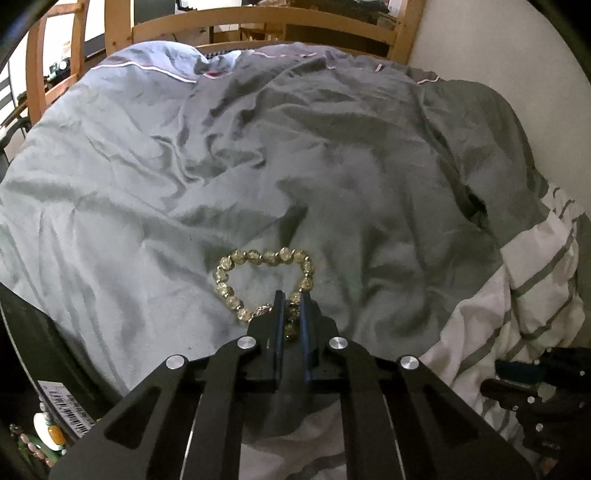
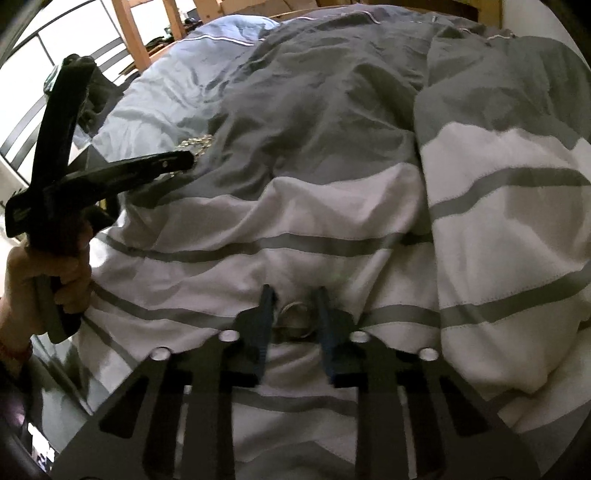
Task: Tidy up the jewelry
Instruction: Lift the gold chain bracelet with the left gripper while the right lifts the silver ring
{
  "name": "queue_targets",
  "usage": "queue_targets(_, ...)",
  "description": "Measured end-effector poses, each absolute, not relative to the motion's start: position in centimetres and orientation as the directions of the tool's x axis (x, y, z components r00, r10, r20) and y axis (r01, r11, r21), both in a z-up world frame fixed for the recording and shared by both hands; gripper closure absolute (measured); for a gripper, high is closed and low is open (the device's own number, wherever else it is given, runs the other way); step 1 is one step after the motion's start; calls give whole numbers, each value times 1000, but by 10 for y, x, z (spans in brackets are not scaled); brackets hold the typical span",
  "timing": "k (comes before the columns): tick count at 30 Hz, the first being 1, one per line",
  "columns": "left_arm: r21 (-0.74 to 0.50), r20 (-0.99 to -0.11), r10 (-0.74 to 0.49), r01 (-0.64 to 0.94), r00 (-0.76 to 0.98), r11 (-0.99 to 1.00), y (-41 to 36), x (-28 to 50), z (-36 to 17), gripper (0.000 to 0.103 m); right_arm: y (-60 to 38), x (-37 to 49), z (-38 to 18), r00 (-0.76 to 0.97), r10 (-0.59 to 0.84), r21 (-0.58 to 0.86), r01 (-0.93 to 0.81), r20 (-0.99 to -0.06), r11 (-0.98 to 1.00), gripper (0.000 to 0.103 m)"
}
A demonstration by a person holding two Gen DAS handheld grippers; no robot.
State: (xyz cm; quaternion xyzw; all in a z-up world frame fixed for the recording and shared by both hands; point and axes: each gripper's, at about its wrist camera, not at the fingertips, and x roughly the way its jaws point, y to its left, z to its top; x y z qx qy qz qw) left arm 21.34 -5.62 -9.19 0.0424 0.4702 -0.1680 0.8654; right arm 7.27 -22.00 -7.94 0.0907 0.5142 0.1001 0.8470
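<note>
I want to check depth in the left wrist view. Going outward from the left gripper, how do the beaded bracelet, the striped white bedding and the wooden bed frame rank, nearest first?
1. Beaded bracelet: pinched between the fingers of the left gripper, lying on the grey duvet.
2. Striped white bedding: off to the right, beside the gripper.
3. Wooden bed frame: across the top, beyond the duvet.

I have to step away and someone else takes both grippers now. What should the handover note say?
Left gripper: shut on the yellow bead bracelet, whose loop lies on the grey duvet.
Right gripper: jaws partly open around silver rings on the striped white bedding; grip unclear.
Done: bracelet gripped.
Left: carry both pieces to storage; more beaded jewelry shows at the left view's lower left.
</note>
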Motion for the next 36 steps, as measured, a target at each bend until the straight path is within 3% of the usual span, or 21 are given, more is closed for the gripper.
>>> queue_targets(12, -80, -782, -276, 348, 559, 934, -57, 205, -56, 96, -216, 64, -40, 591, 369, 333, -175, -717, 927, 83)
queue_targets(36, -70, -741, -259, 312, 619, 947, -27, 139, 4, 96, -183, 49, -1, 695, 342, 204, -277, -632, 939, 83)
